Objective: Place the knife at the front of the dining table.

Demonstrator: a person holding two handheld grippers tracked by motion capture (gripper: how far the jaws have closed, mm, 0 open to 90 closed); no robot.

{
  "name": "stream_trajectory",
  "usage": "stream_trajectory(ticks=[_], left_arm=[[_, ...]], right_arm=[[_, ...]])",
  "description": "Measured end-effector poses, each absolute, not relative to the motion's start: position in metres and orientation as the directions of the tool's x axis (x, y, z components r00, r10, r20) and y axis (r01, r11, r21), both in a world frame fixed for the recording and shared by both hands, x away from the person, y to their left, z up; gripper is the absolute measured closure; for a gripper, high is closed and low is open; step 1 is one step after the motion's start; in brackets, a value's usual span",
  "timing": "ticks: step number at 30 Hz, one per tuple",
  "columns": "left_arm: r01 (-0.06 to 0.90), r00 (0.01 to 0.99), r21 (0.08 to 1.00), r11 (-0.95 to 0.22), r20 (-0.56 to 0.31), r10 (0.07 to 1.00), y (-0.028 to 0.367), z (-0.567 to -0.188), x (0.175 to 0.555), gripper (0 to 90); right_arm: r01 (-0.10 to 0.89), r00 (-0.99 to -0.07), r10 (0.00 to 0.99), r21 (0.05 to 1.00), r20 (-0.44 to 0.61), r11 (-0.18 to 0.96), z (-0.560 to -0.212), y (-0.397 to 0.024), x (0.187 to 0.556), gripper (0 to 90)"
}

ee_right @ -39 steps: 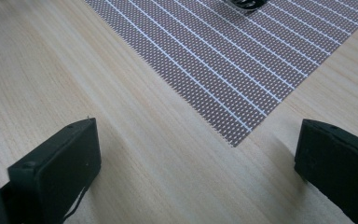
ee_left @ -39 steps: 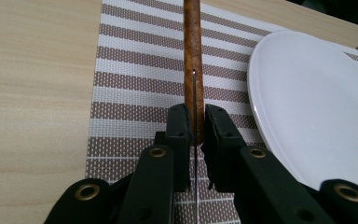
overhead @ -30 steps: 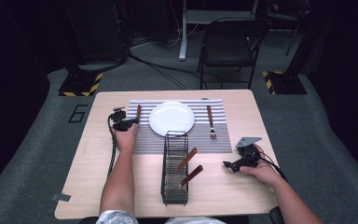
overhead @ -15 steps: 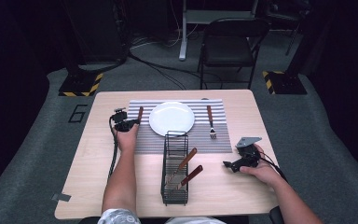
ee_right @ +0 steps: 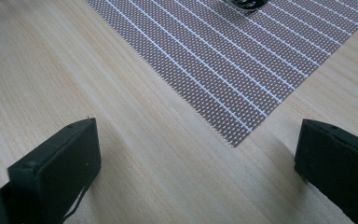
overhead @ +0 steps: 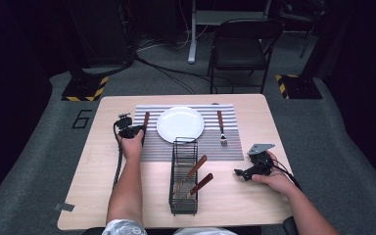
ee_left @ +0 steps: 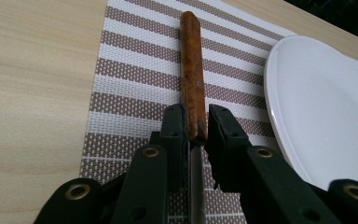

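Looking down, a knife [overhead: 146, 120] lies on the mat [overhead: 235, 147] left of the plate [overhead: 180, 124], under the left tongs [overhead: 138, 130]. Left gripper view: jaws narrowly parted beside the wooden handle [ee_left: 192, 70]; easing straight off would likely avoid nudging it. Right gripper view: right tongs [ee_right: 198, 163] wide open, empty, above the table [ee_right: 37, 56].

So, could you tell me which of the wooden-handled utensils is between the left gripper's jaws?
The knife lying on the placemat left of the plate. The left gripper straddles its handle; the others lie right of the plate or stand in the rack.
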State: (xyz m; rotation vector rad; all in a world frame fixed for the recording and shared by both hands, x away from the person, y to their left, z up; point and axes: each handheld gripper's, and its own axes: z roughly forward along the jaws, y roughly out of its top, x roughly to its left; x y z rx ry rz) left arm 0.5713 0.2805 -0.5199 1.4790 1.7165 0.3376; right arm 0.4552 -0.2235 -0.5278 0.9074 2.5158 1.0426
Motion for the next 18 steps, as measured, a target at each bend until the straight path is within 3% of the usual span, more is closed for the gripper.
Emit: stream_trajectory(ticks=[9, 18], left_arm=[[0.695, 0.025, 0.662, 0.279, -0.410, 0.912, 0.284, -0.519, 0.570, 71.2], [0.692, 0.058, 0.688, 0.217, -0.353, 0.934, 0.284, -0.507, 0.562, 65.5]], right_arm=[[0.447, -0.767, 0.641, 0.710, -0.009, 0.545, -0.528, -0.223, 0.455, 0.0], [0.450, -0.766, 0.642, 0.710, -0.005, 0.542, -0.528, -0.223, 0.455, 0.0]])
